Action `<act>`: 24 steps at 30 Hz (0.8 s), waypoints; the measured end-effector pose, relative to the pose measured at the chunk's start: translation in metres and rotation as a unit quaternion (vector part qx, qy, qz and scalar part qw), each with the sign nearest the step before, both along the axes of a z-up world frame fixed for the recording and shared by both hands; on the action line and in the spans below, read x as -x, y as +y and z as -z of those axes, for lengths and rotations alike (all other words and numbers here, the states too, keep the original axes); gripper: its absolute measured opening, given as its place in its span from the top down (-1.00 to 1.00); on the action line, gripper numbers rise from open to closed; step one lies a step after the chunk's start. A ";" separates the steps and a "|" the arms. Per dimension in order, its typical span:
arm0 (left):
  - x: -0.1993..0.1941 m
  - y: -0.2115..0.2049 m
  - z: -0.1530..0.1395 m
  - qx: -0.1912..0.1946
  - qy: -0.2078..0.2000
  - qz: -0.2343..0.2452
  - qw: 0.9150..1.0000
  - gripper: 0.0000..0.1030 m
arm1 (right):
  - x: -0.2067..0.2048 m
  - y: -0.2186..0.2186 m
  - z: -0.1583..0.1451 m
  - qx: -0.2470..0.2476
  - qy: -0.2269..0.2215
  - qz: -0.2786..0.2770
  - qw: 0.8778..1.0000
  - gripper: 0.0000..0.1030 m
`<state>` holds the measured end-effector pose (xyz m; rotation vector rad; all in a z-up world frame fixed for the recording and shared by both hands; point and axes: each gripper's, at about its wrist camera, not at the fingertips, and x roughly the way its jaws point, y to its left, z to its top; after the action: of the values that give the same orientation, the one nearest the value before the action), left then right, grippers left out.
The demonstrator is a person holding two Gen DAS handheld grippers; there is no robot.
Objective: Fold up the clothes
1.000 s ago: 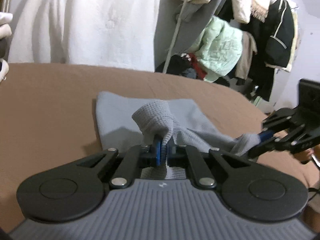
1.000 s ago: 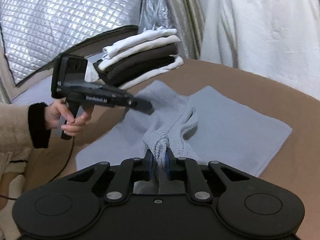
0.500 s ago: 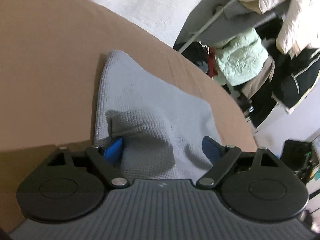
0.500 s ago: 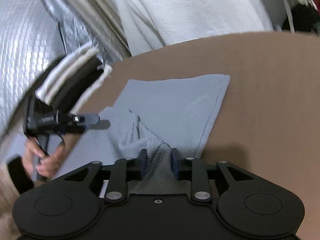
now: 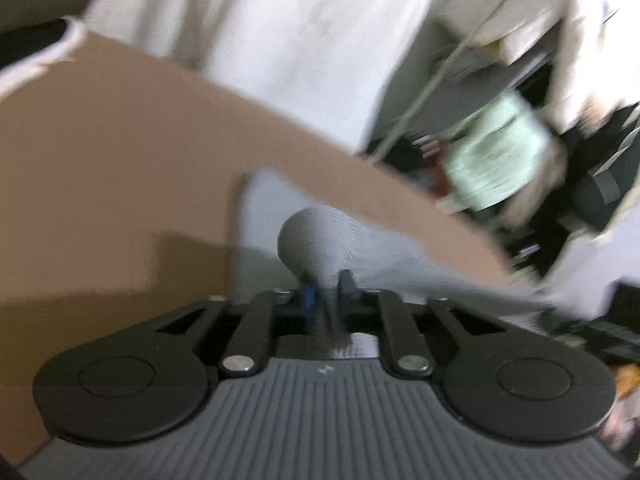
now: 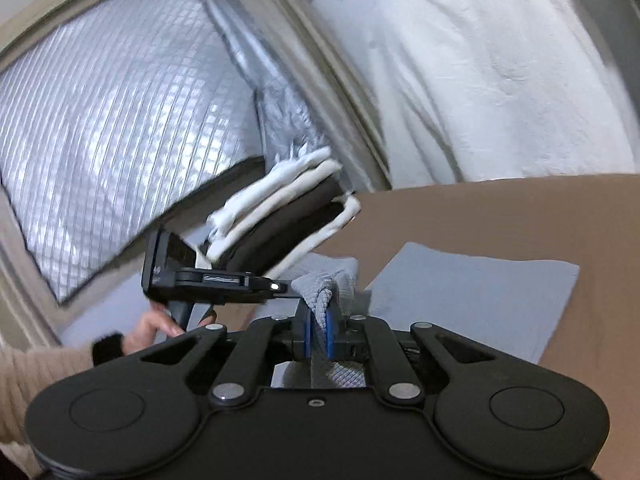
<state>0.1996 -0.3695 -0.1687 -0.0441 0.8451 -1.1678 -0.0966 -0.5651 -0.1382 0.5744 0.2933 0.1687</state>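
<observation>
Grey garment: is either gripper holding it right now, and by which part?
Both. The left gripper and right gripper each pinch a bunched fold of the grey garment.

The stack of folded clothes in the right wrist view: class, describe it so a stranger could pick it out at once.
Start at the brown surface and follow it to its far left corner, below the silver quilted panel. The stack of folded clothes sits there. Unlike the single grey cloth lying nearby, it is layered white and dark.
</observation>
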 end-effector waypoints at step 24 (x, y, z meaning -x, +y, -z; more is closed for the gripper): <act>0.098 -0.044 0.052 0.010 0.059 0.093 0.994 -0.80 | 0.024 -0.030 0.042 -0.230 0.156 0.213 0.937 0.03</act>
<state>0.1021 -0.4137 -0.2212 -0.0512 0.9566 -1.3592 -0.1209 -0.5948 -0.1807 1.1204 0.4329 -0.2874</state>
